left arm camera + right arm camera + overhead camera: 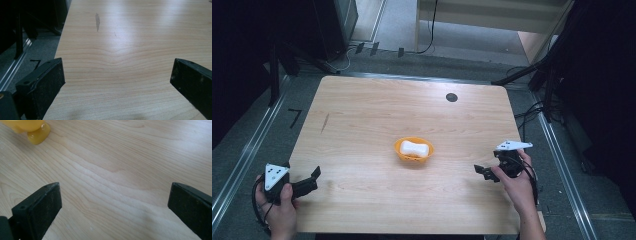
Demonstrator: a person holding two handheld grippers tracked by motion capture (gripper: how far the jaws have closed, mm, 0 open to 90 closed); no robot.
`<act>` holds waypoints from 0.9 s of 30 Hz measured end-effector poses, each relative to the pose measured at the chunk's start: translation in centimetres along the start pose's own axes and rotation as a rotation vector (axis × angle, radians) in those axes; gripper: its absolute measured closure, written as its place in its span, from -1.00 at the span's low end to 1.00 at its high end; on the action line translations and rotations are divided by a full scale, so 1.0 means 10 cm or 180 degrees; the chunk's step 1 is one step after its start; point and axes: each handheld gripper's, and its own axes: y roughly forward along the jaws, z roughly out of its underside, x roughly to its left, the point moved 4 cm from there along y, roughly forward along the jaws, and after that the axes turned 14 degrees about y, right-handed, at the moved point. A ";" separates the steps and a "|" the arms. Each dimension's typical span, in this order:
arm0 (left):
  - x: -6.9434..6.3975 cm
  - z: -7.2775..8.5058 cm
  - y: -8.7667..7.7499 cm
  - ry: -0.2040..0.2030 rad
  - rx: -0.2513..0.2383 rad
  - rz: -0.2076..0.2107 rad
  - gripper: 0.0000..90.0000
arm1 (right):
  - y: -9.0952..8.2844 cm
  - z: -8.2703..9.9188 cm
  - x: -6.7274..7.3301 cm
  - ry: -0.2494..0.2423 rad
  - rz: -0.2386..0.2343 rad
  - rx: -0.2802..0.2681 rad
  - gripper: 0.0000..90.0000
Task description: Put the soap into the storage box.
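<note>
An orange bowl sits near the middle of the wooden table, with a white lumpy object inside it. My left gripper rests at the table's front left corner, open, nothing between its jaws. My right gripper hovers at the front right, well to the right of the bowl, open and empty. In the right gripper view a piece of the orange bowl shows at the top left corner.
A dark round hole lies near the table's far edge. A grey smudge marks the wood at the left. Black stands and cables flank the table; grey floor with metal rails runs along the left.
</note>
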 end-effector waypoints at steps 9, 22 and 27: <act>0.00 0.00 0.00 -0.0001 0.0005 -0.0002 -1.00 | -0.18 0.24 -0.20 0.0183 0.0134 -0.0185 -1.00; -0.01 0.00 0.00 0.0028 0.0002 -0.0009 -1.00 | -0.34 0.64 -0.40 0.0352 0.0244 -0.0370 -1.00; -0.01 0.00 0.00 -0.0001 0.0010 -0.0006 -1.00 | -0.41 0.79 -0.47 0.0458 0.0255 -0.0460 -1.00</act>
